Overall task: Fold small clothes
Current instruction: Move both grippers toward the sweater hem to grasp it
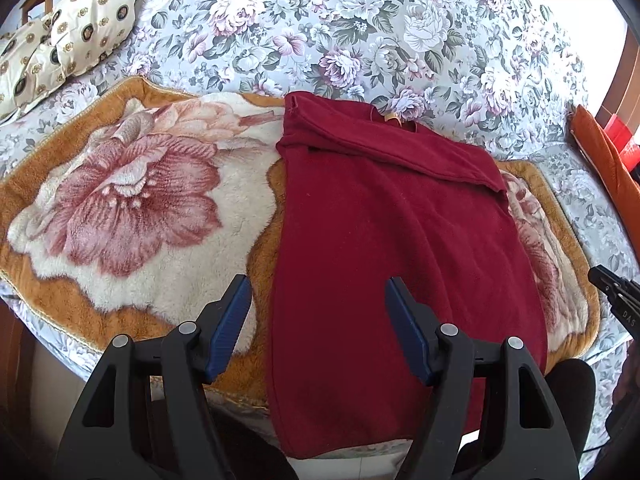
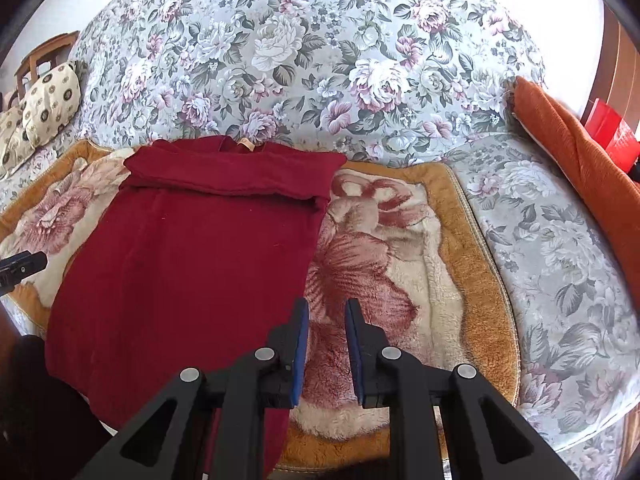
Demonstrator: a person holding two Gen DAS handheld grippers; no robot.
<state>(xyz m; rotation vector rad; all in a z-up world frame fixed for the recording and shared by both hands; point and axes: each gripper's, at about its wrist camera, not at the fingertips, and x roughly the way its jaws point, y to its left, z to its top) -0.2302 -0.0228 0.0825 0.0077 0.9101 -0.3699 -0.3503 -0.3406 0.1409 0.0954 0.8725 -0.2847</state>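
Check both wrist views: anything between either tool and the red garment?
Nothing visible. The left tool hangs open over the red garment near its left edge; the right tool is open just off its right edge, above the plush blanket.

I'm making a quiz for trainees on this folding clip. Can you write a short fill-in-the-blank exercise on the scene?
1. The garment being folded is dark ____.
2. It lies on a fleece blanket printed with a large ____.
3. The left gripper grips ____.
4. The right gripper has its jaws parted more ____ than the left.

Missing words: red; flower; nothing; narrowly
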